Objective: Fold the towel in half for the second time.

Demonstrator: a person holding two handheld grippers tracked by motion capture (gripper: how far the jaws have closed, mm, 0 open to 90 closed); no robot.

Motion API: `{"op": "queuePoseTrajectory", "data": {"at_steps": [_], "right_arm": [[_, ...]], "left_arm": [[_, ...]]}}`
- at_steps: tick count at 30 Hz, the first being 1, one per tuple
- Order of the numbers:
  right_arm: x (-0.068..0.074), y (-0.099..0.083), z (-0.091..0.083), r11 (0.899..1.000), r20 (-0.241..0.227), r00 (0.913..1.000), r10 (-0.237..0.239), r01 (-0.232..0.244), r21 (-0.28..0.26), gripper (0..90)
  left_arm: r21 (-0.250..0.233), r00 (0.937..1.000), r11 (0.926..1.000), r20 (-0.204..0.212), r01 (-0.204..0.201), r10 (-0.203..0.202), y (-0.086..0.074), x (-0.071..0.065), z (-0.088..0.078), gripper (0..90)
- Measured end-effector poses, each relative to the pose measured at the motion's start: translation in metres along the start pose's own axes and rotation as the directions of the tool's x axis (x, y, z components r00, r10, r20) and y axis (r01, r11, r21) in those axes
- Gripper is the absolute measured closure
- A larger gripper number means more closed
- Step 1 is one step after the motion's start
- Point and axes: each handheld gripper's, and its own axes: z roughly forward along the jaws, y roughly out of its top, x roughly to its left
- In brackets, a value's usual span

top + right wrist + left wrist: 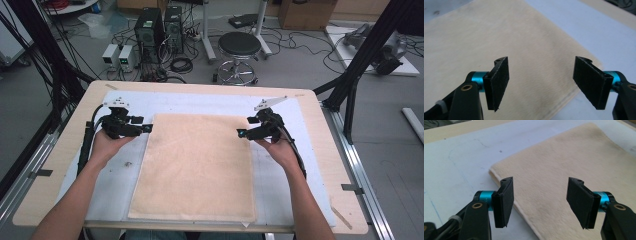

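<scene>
Wooden bench (320,165) under white sheet (120,175), cream towel (195,165) flat; left tool (148,128), right tool (241,133) wide, empty; stool (239,47) behind.

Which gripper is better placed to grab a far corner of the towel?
Neither clearly: left gripper and right gripper each hover open by a far corner of the towel. Left looks marginally nearer.

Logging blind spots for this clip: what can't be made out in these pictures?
- Beige rectangular towel: its near corners are cut off by the bottom edge in both gripper views.
- Small dark mark on the pale blue table cover, high view: too small to identify.
- Left hand-held gripper and right hand-held gripper, high view: jaw gap too small to judge; the gripper views show both open.
</scene>
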Motion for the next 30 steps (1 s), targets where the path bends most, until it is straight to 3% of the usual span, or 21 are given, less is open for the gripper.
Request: {"op": "queuePoseTrajectory", "data": {"at_steps": [3, 6, 11, 14, 18, 23, 25, 26, 30], "right_arm": [[-0.009, -0.004, 0.010, 1.000, 0.032, 0.9993, 0.016, -0.017, 0.013, 28.1], [-0.018, -0.009, 0.020, 0.999, 0.059, 0.9970, 0.049, -0.050, 0.014, 28.0], [-0.028, -0.016, 0.034, 0.997, 0.106, 0.9932, 0.048, -0.054, 0.052, 28.9], [-0.035, -0.022, 0.039, 0.993, 0.125, 0.9884, 0.086, -0.095, 0.070, 30.1], [-0.039, -0.026, 0.045, 0.988, 0.137, 0.9845, 0.110, -0.124, 0.095, 32.3], [-0.043, -0.032, 0.052, 0.980, 0.112, 0.9853, 0.129, -0.144, 0.139, 41.2], [-0.041, -0.033, 0.055, 0.980, 0.106, 0.9860, 0.129, -0.143, 0.135, 44.0], [-0.041, -0.033, 0.055, 0.980, 0.102, 0.9860, 0.132, -0.145, 0.133, 46.3], [-0.040, -0.032, 0.055, 0.980, 0.053, 0.9894, 0.135, -0.142, 0.140, 65.0]], "left_arm": [[-0.024, 0.9987, 0.9985, -0.007, 0.050, -0.050, -0.004, 0.009, 0.010, 40.8], [-0.010, 0.9945, 0.9951, -0.034, 0.099, -0.099, -0.010, 0.018, 0.023, 40.8], [-0.019, 0.9864, 0.9904, -0.089, 0.137, -0.138, -0.015, 0.024, 0.038, 43.0], [-0.007, 0.9824, 0.9897, -0.120, 0.143, -0.143, -0.019, 0.027, 0.045, 45.4], [0.030, 0.9737, 0.9788, -0.113, 0.203, -0.198, -0.025, 0.031, 0.054, 45.3], [0.059, 0.9798, 0.9824, -0.105, 0.177, -0.170, -0.027, 0.026, 0.061, 51.0], [0.063, 0.9808, 0.9843, -0.115, 0.165, -0.157, -0.027, 0.024, 0.062, 53.9], [0.067, 0.9818, 0.9836, -0.101, 0.168, -0.160, -0.027, 0.024, 0.062, 55.5], [0.076, 0.9860, 0.9862, -0.090, 0.147, -0.141, -0.027, 0.020, 0.064, 68.1]]}}
